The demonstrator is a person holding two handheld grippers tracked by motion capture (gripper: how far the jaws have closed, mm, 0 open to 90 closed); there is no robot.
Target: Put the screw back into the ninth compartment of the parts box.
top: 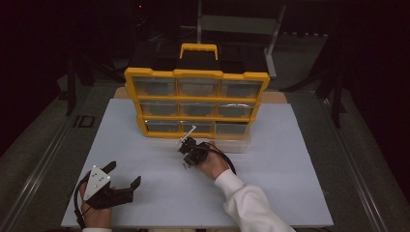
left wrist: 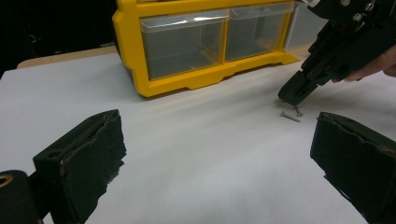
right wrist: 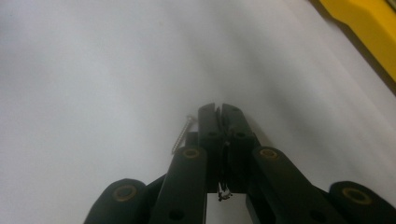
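Nearest the high camera, the left gripper (top: 124, 177) rests low on the white table (top: 290, 193) at the left, jaws spread wide with nothing between them. At centre, the right gripper (top: 187, 150) tips down with jaws pinched together; in the left gripper view it seems to nip 1 small screw (left wrist: 298, 110), while another screw (left wrist: 290, 116) lies loose just beside it. Sorting looks barely begun: both screws are short of the yellow organizer (top: 196, 102), whose open drawer (top: 231, 144) waits just right of that gripper.

Whether my right gripper (right wrist: 218, 108) pinches a screw between its closed tips I cannot tell, and my left gripper's (left wrist: 215, 154) pads are cut off at the edge.
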